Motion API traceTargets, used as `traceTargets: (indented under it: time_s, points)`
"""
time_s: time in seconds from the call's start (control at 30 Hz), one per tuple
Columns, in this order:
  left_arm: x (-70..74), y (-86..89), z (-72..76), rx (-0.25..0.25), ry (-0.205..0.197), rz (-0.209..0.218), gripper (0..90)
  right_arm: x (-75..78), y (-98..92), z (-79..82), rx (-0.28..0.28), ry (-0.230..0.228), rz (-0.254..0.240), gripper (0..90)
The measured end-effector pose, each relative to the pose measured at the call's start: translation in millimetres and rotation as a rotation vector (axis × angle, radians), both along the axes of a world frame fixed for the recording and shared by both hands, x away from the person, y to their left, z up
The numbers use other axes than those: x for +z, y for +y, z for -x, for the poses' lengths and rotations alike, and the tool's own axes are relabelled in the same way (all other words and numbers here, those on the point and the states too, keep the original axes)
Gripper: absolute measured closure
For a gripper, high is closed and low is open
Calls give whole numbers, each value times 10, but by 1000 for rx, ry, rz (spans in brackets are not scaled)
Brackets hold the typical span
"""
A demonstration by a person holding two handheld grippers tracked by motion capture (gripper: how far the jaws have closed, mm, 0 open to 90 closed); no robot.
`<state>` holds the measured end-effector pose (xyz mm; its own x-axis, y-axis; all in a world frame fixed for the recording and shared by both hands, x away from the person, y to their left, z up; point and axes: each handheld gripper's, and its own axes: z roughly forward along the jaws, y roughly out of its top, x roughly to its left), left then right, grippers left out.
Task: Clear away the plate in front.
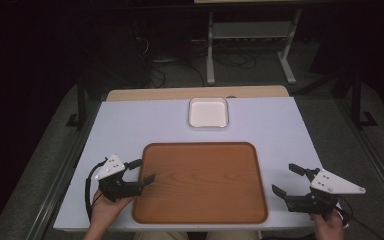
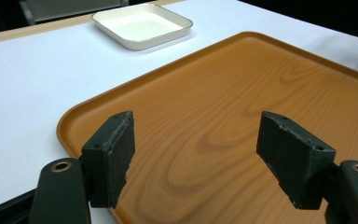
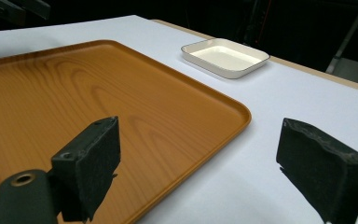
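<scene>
1. Okay, I see the bench (image 1: 130, 125), white top with a wood strip along the far edge, carrying two things: a wood-grain tray (image 1: 200, 182) and a white dish (image 1: 208, 112).
2. The tray sits centred at the near edge of the bench. It is flat, with rounded corners and a low raised rim, and has nothing on it.
3. The dish is square and shallow, near the middle of the far edge, just beyond the tray's far rim and clear of it. It looks empty from my left gripper view (image 2: 142, 24) and right gripper view (image 3: 225, 56).
4. My left gripper (image 1: 141, 171) is at the tray's left edge, near the near-left corner, held in my left hand (image 1: 106, 209). Its fingers (image 2: 112, 156) are spread wide with nothing between them, one over the tray rim and one over the tray surface (image 2: 223, 121).
5. My right gripper (image 1: 288, 180) is off the tray's right edge, over bare bench near the near-right corner, held in my right hand (image 1: 327, 226). Its fingers (image 3: 91, 165) are also wide apart and empty, with the tray's corner (image 3: 121, 107) showing between them.
6. Both grippers are well apart from each other, one on each side of the tray.
</scene>
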<state>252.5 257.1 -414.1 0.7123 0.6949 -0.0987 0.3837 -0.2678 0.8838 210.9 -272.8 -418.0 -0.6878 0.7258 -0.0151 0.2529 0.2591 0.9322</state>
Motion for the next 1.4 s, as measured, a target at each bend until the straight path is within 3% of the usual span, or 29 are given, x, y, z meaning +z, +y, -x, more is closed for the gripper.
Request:
traceTargets:
  time_s: [0.57, 0.97, 1.13, 1.4]
  points:
    - [25, -129, -112, -15, 0, 4, 276, 0, -3, 0, 3, -3, -2, 125]
    - [53, -286, -281, -34, 19, 8, 276, -3, -12, 0, 1, -3, -7, 125]
    - [57, -324, -348, -27, 46, 39, 277, -5, -15, -3, 2, -2, -8, 125]
    - [91, -377, -454, -21, 48, 18, 278, -7, -6, -12, 8, 0, -5, 125]
